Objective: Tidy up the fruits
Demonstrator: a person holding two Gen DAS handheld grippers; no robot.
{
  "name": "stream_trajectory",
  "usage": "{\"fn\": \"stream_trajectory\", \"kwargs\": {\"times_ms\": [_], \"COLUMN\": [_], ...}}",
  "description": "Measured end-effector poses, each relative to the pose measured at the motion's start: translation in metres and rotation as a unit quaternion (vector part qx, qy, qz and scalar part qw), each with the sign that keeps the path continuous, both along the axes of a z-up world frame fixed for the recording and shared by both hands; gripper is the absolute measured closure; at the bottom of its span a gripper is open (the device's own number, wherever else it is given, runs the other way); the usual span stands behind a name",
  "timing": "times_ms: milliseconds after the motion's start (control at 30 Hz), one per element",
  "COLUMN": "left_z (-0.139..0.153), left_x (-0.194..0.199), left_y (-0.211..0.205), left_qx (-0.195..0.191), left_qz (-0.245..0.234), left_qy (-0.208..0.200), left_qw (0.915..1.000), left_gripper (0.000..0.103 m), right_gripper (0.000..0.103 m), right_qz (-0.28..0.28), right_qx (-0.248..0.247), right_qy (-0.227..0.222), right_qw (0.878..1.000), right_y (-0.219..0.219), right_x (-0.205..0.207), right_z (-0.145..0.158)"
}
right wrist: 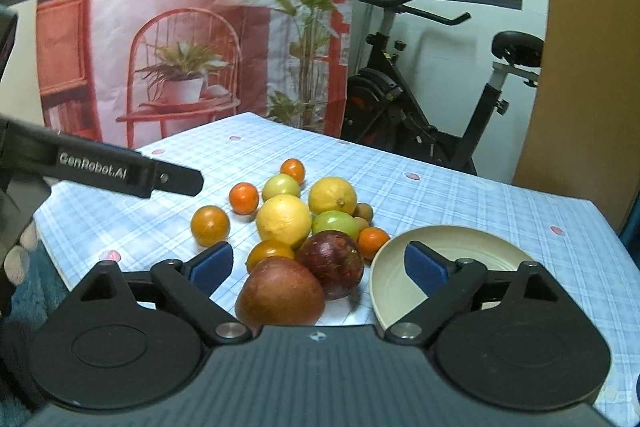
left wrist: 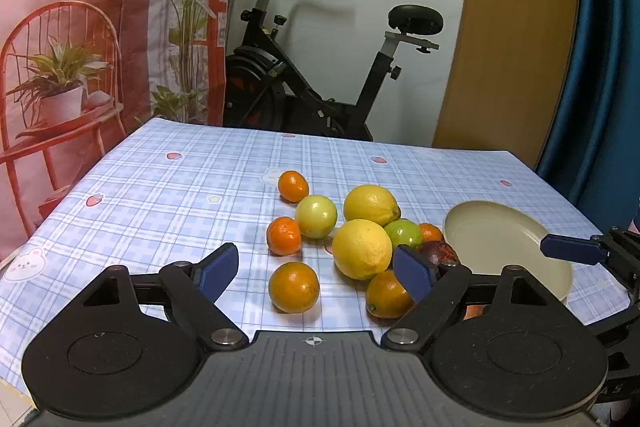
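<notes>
Both tongs gape empty: fruits [left wrist: 362, 247] lie just ahead of the left tongs [left wrist: 316, 273]; the plate [right wrist: 472, 239] lies beneath the right tongs [right wrist: 318, 267].

left tool [left wrist: 316, 273] hides part of an orange [left wrist: 386, 295] and the dark fruit [left wrist: 438, 253].

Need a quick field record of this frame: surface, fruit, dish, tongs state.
surface: blue plaid tablecloth
fruit: loose pile on the cloth, with two large yellow lemons, small orange citrus, dark purple round fruit, reddish-brown fruit
dish: empty cream round plate, beside the pile
left tongs: open, holding nothing
right tongs: open, holding nothing
</notes>
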State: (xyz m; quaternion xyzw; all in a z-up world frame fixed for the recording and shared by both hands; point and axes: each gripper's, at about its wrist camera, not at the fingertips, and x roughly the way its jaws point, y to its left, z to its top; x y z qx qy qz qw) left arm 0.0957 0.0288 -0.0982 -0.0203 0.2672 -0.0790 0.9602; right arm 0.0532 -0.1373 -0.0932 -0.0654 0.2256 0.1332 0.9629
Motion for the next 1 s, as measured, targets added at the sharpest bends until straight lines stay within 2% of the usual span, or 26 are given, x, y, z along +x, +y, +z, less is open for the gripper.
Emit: {"fn": "stream_trajectory", "kwargs": {"times_ms": [333,433,600,733,900,1000], "left_z": [-0.006,-0.007,-0.009,-0.012,-0.014,-0.017], "left_x": [0.001,0.001,0.002,0.004,0.003,0.005], "left_y": [0.004,0.005,0.008,0.007,0.005,0.004], "left_qx": [-0.014,-0.018,-0.030,-0.041,-0.056,-0.068], "left_qz": [-0.011,-0.016,-0.024,-0.036,-0.051,-0.059], "left_qy": [0.014,0.019,0.023,0.028,0.031,0.038], "left_qw": [0.9997,0.9995,0.9990,0.9981,0.9966,0.9952], "left_gripper": [0.020,0.020,0.021,0.021,0.021,0.021], "right_gripper": [0.019,0.024,0.032,0.035,0.035,0.035], "right_qz": [0.041,0.055,0.079,0.077,0.063,0.043], "right_qx": [-0.034,-0.064,-0.144,-0.167,-0.128,-0.072], "right_qy": [0.015,0.019,0.023,0.031,0.041,0.060], "right_qw": [0.998,0.996,0.986,0.982,0.989,0.995], "right_y": [0.019,0.029,0.050,0.053,0.040,0.026], "right_x": [0.002,0.008,0.016,0.021,0.024,0.024], "right_z": [-0.013,-0.020,-0.038,-0.052,-0.053,-0.050]}}
